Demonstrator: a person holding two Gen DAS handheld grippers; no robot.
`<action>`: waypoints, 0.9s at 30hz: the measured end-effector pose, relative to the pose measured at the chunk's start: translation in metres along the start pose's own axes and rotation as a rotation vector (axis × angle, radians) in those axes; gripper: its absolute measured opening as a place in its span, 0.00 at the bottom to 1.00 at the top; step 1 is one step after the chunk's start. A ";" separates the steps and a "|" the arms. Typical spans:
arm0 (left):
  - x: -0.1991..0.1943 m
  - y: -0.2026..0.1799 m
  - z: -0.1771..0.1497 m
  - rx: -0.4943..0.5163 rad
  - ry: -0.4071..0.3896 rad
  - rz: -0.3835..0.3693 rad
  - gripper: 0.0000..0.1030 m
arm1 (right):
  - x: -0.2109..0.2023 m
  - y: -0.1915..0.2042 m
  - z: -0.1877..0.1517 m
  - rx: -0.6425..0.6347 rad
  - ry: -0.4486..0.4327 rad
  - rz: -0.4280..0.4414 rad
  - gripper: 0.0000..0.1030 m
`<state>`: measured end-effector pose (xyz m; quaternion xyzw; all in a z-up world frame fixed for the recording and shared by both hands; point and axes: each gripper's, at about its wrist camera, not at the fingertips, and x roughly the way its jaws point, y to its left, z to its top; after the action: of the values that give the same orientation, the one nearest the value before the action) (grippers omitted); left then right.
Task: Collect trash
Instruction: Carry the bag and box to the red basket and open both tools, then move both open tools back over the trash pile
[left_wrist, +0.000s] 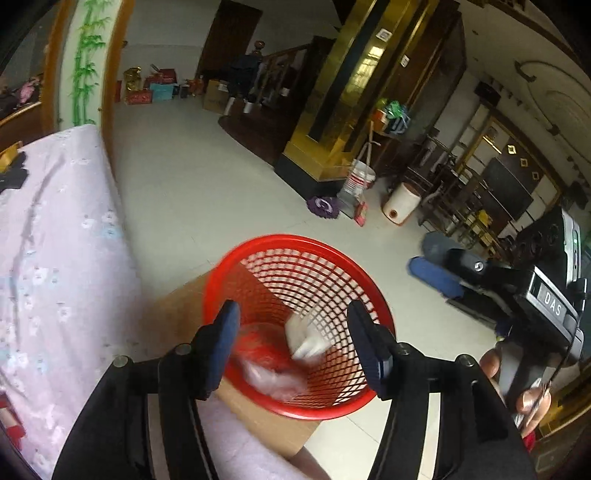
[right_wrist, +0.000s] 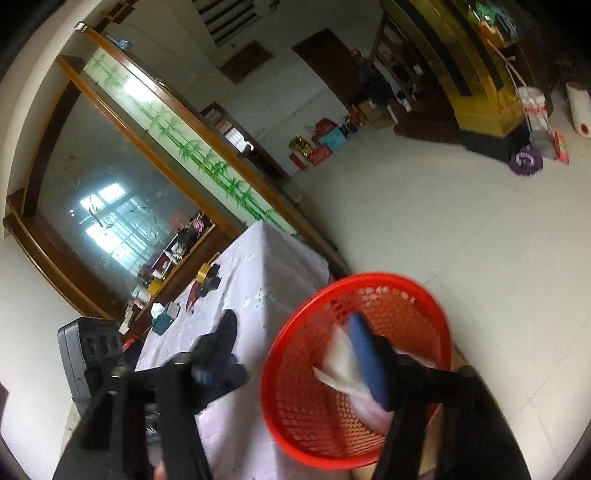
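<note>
Trash is the job, and most of what you can see of it is already in the red mesh basket, which fills the lower middle of the left wrist view and the lower right of the right wrist view. The basket stands on a brown cardboard sheet on the tiled floor, just beside the counter draped in pale floral cloth on the left.

Inside, a white crumpled piece lies in the middle and a pale pink wad lies at the bottom.

Your left gripper hangs over the rim with its jaws released and nothing between the pads. Your right gripper is also parted and empty, one finger over the basket, the other over the counter. Judged from this, both drops look done.

What is left probably sits at the counter's far end, in the middle left of the right wrist view: small clutter, too small to tell as trash or not.

Motion blur smears the basket's contents, so you cannot count the pieces. The basket's near wall is cut off behind the gripper arms.
</note>
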<state>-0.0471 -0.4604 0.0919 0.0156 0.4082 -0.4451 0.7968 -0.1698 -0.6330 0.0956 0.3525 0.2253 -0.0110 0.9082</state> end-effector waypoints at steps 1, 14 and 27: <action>-0.006 0.002 -0.001 0.004 -0.006 0.017 0.59 | -0.005 -0.001 0.004 -0.020 -0.031 -0.042 0.67; -0.086 0.045 -0.031 0.044 -0.074 0.124 0.59 | 0.076 -0.072 0.035 -0.251 -0.136 -0.740 0.40; -0.140 0.096 -0.065 -0.034 -0.096 0.240 0.59 | 0.124 -0.068 0.033 -0.212 0.016 -0.832 0.38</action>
<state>-0.0568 -0.2796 0.1092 0.0296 0.3723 -0.3399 0.8631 -0.0576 -0.6884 0.0225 0.1363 0.3553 -0.3503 0.8559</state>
